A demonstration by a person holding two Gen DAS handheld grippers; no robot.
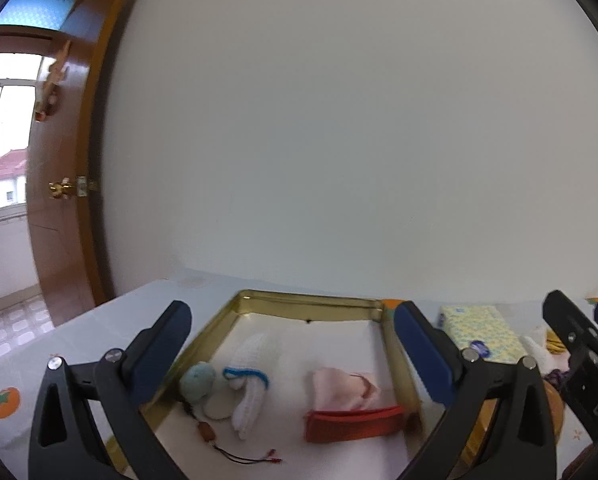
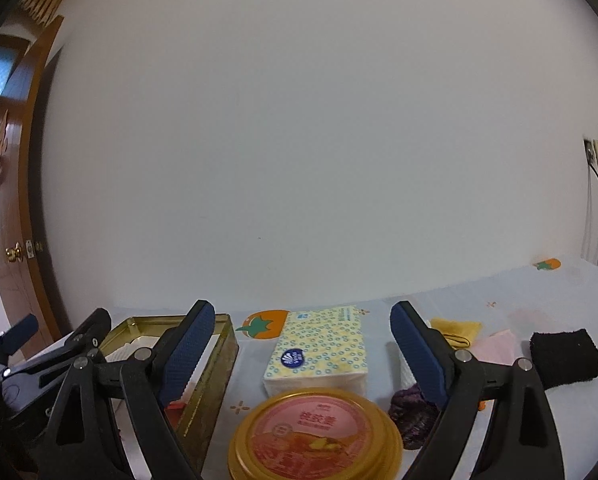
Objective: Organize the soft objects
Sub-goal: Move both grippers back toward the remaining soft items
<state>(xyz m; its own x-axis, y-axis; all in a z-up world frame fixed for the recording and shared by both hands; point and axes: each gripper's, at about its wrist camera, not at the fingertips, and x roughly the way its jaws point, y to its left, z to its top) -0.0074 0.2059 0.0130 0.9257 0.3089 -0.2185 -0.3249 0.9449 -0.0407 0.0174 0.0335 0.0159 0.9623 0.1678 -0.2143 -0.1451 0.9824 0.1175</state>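
Inside gold tin (image 1: 393,364): pink cloth (image 1: 345,392)

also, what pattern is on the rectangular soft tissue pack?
Pale yellow tissue pack with small blue-green rings; clearest in the right wrist view.

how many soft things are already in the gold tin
3 that show: a white knit piece left of centre, a pale green pompom at its left, and a pink cloth to the right, in the tin. The near part is hidden, so more may be there.
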